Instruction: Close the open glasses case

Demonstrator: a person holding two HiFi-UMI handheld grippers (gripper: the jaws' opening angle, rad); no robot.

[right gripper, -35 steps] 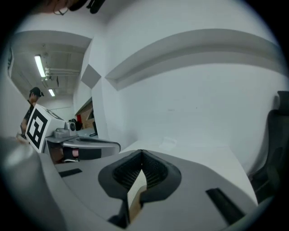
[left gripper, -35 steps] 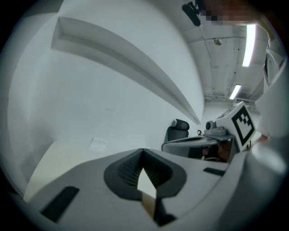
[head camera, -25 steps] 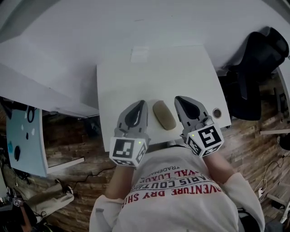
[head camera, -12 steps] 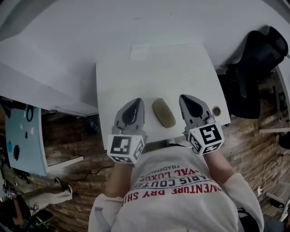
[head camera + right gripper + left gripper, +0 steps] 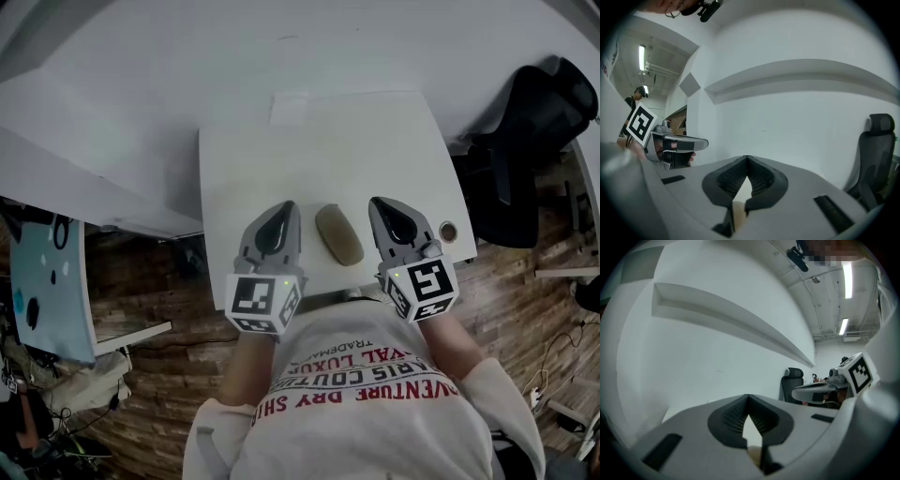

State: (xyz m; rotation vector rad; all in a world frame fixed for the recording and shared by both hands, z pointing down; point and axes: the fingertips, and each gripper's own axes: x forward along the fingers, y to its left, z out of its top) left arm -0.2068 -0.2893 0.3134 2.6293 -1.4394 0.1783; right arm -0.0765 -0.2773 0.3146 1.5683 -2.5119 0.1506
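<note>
An olive-tan glasses case (image 5: pixel 339 235) lies on the white table (image 5: pixel 319 150) near its front edge, and its lid looks down. My left gripper (image 5: pixel 284 208) rests just left of the case and my right gripper (image 5: pixel 378 203) just right of it, neither touching it. Both stand shut with nothing between the fingers. In the left gripper view the jaws (image 5: pixel 748 397) meet at the tips. The same shows in the right gripper view (image 5: pixel 747 158), where the case is hidden.
A black office chair (image 5: pixel 539 122) stands right of the table. A small dark round object (image 5: pixel 448 232) sits at the table's right edge. A pale sheet (image 5: pixel 289 110) lies at its far edge. A light blue board (image 5: pixel 52 291) is on the left.
My left gripper has shifted slightly left, away from the case. The right gripper and the case have hardly moved.
</note>
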